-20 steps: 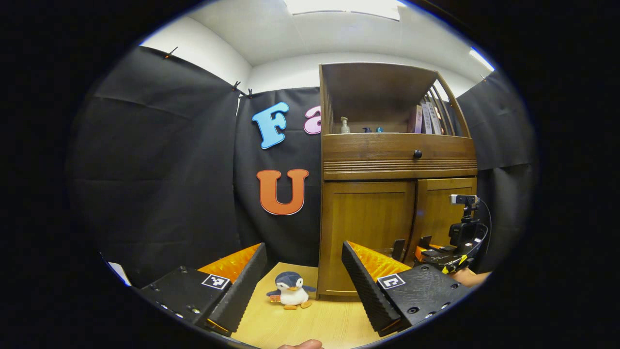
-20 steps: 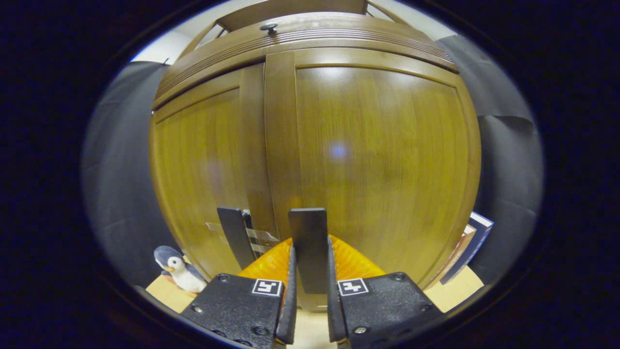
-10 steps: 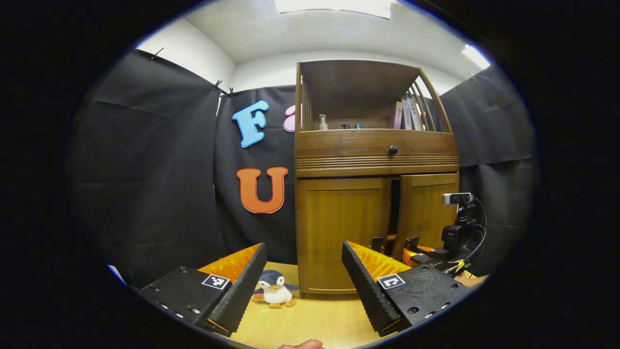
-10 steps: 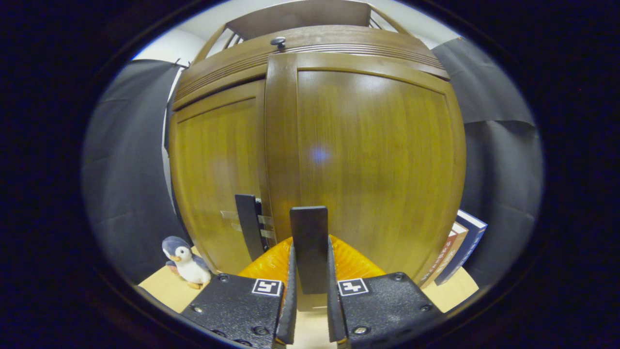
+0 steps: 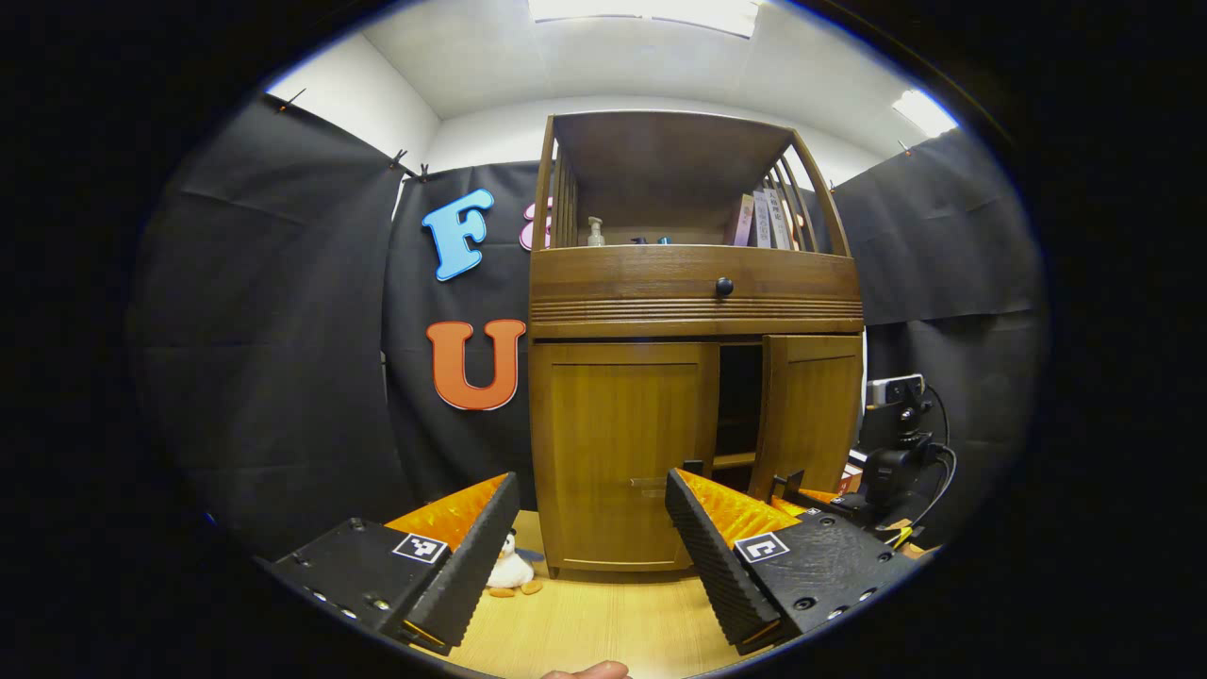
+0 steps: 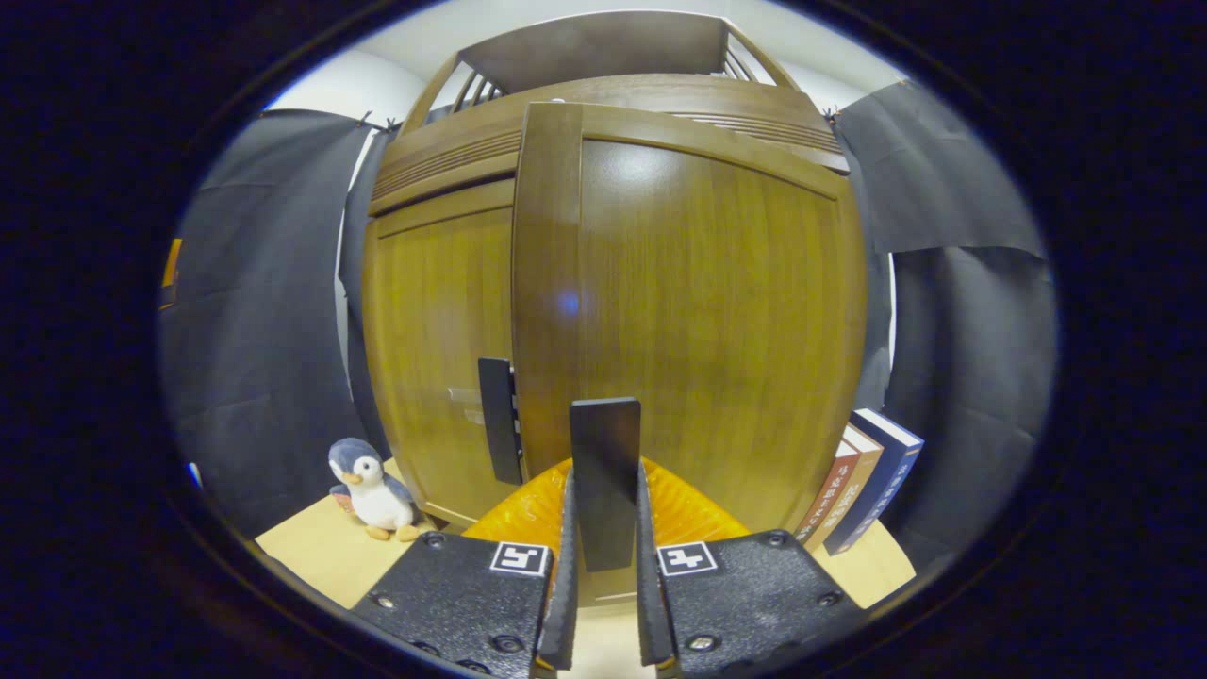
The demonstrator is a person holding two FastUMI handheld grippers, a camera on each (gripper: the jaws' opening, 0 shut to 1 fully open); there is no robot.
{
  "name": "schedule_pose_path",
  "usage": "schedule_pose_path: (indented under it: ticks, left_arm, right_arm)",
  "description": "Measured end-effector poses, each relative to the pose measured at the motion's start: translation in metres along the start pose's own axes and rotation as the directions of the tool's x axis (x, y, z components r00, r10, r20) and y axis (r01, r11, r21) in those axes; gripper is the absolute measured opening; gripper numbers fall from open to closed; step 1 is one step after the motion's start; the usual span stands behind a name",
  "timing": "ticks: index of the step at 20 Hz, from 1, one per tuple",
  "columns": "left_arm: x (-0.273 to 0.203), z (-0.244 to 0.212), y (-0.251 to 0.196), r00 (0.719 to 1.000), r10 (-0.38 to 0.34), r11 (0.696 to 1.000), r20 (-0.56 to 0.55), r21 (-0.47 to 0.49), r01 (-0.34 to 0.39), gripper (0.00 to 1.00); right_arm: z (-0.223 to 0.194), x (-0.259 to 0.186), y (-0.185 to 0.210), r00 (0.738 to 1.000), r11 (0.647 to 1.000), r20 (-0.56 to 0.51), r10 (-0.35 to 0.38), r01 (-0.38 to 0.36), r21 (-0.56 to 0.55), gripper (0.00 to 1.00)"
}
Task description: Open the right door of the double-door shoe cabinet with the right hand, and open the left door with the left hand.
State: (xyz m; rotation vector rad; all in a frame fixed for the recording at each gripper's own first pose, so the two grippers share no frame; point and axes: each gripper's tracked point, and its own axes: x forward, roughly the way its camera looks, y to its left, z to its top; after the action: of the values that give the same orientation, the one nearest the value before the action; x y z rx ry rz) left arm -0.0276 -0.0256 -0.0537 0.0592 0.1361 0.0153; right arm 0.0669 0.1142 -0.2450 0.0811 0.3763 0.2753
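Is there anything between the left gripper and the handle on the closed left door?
Nothing visible: the open left gripper faces the closed brown wooden left door, its dark handle strip unobstructed. The small plush penguin sits off to the side.

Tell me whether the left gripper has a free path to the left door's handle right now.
Probably yes: the left gripper is open and faces the closed left door, with only bare floor between. The handle sits at the door's inner edge, beside the opened right door.

Bright ceiling panels; sharp frames; fisheye bowing; glare on right door.
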Motion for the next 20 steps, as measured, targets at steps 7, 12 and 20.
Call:
schedule_pose_path:
  ticks: [7, 12, 20]
  left_arm:
    - [0.008, -0.004, -0.020, 0.999, -0.043, 0.999, -0.015, -0.016, 0.043, 0.95]
    - [0.014, -0.007, -0.037, 0.997, -0.080, 0.997, -0.022, -0.023, 0.079, 0.95]
    - [0.023, -0.010, -0.057, 0.994, -0.108, 0.993, -0.030, -0.058, 0.106, 0.95]
  right_arm:
    - [-0.007, -0.039, -0.020, 1.000, 0.999, 0.006, -0.026, 0.026, -0.020, 0.29]
    - [-0.011, -0.062, -0.036, 0.999, 0.999, 0.005, -0.052, 0.052, -0.016, 0.30]
    - [-0.015, -0.090, -0.060, 0.996, 0.995, 0.000, -0.095, 0.095, -0.015, 0.27]
